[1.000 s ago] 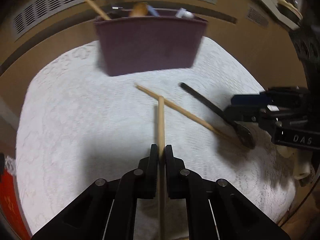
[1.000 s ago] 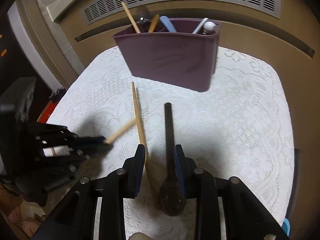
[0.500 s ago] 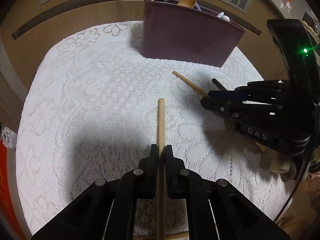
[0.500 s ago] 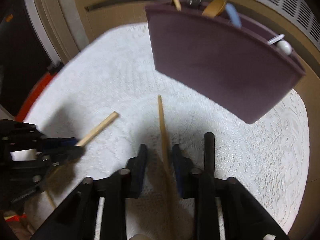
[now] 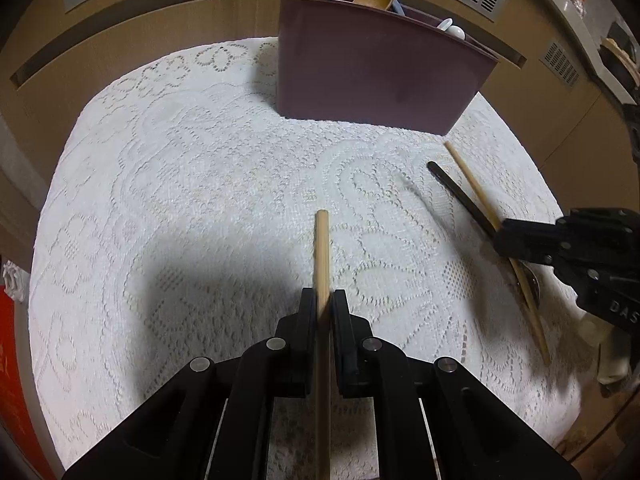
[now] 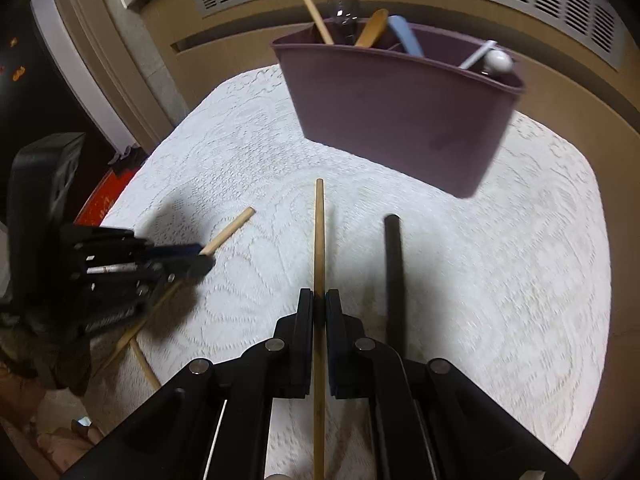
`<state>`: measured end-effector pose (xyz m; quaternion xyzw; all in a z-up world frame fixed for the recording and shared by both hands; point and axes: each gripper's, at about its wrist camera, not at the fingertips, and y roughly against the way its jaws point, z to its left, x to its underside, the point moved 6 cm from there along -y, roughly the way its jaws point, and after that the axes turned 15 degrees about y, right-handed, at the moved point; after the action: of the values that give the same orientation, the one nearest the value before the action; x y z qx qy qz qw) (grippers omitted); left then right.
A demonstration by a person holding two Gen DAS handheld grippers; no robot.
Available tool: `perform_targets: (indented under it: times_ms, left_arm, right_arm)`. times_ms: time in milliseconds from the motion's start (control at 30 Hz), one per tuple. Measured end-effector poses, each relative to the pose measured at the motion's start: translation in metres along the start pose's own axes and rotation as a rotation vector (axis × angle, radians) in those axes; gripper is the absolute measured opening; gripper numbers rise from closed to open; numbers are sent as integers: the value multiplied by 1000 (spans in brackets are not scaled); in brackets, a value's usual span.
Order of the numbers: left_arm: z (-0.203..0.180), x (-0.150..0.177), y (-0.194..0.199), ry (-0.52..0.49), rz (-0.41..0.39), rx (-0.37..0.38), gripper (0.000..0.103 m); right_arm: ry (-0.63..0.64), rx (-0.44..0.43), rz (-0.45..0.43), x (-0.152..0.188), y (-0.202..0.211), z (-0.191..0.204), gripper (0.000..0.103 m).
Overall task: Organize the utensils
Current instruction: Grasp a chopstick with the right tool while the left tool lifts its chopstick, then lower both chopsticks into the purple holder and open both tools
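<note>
- Left gripper (image 5: 323, 300): jaws clamped on a chopstick (image 5: 322, 248), tip jutting ahead above the cloth (image 5: 180, 200).
- Right gripper (image 6: 319, 302): pinching a second chopstick (image 6: 319, 232); black spoon (image 6: 394, 272) lies just right, outside its fingers.
- Holder (image 6: 400, 120) stands beyond.

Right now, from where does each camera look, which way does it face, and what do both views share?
Left wrist: sits on the left tool, looking down over its held chopstick toward the purple utensil holder; the right tool shows at right.
Right wrist: sits on the right tool, facing the holder over its own chopstick; the left tool shows at left.
Shared: holder, lace cloth, black spoon.
</note>
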<state>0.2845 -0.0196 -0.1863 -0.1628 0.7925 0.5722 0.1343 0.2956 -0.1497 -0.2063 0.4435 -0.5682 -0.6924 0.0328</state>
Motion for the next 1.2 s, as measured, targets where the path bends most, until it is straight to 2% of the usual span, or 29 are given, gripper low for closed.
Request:
perform_targets:
  times_ms: [167,333,433,700,833,967,1200]
  left_arm:
    - [-7,-10,-7,-35,-5,25,9]
    - [-15,-12,-7,-54,-54,-17,7]
    - [-25,-12,12,-48,-104,25,7]
    - [-50,-41,124,-35,-385,165,7]
    - [-64,-73,170,-35,-499,231,7]
    - [-84,-114,210,-72,-617,272,7]
    - [-123,-191,262,-110,-835,358,7]
  right_arm:
    - [-43,-4,-37,6,12,-8,6]
    - [-79,-6,-78,9,23,-12,6]
    - [-100,-3,-95,11,31,-14,6]
    - [-109,23,-219,2,83,-12,6]
    - [-87,52,-308,-16,118,-13,6]
    - [-62,101,-403,-52,154,-20,6]
    - [-29,215,-659,-138,241,-53,6]
